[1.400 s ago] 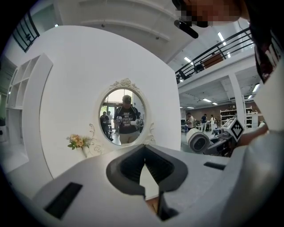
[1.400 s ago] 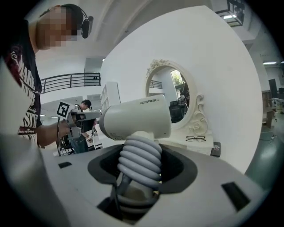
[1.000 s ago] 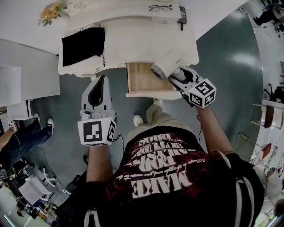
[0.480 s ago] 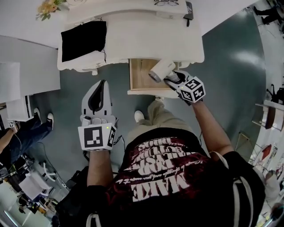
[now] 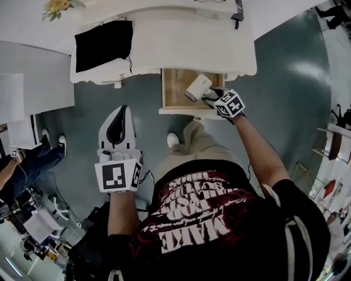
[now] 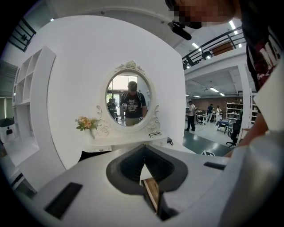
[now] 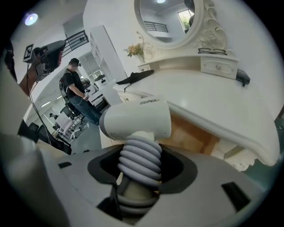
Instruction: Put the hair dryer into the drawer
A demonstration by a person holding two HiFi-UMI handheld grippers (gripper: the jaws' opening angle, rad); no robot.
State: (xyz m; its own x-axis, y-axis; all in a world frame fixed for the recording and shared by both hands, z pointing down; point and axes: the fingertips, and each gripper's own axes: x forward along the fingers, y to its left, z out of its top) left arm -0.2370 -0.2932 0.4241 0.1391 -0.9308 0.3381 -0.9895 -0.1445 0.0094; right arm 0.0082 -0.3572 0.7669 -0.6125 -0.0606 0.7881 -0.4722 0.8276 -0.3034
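Note:
The white hair dryer with a ribbed grey handle hangs over the open wooden drawer of the white dressing table. My right gripper is shut on that handle, and the dryer's head lies crosswise just past the jaws. Behind it the drawer's wooden inside shows under the tabletop. My left gripper hangs to the left of the drawer, over the floor. Its jaws meet at the tips with nothing between them.
A black cloth lies on the table's left part; glasses and a dark flat object sit at the back. Flowers stand near the oval mirror. My shoe is below the drawer. A person stands far left.
My right gripper has sunk with the hair dryer and tipped downward, closer to the open drawer. The left gripper has dropped a little and stays shut.

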